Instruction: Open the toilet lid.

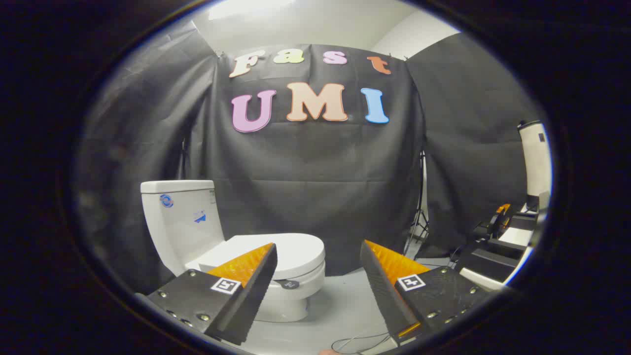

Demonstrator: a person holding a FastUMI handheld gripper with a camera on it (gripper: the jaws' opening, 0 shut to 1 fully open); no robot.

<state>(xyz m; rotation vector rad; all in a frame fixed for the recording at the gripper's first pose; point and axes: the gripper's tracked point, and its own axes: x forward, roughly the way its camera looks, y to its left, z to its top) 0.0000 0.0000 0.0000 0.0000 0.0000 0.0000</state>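
My gripper (318, 256) hangs with fingers spread wide, empty, the toilet lid (291, 251) lower left, flat down. I'm only approaching; next I must reach its front edge.

There is one white ceramic toilet (231, 246), with one closed white oval lid (276, 251) and one white rectangular tank (180, 217). One gripper (318, 256) shows two fingers (246, 276), spread apart with nothing between them. One thin black light-stand tripod (420, 212) stands against the one black cloth wall (315, 172).
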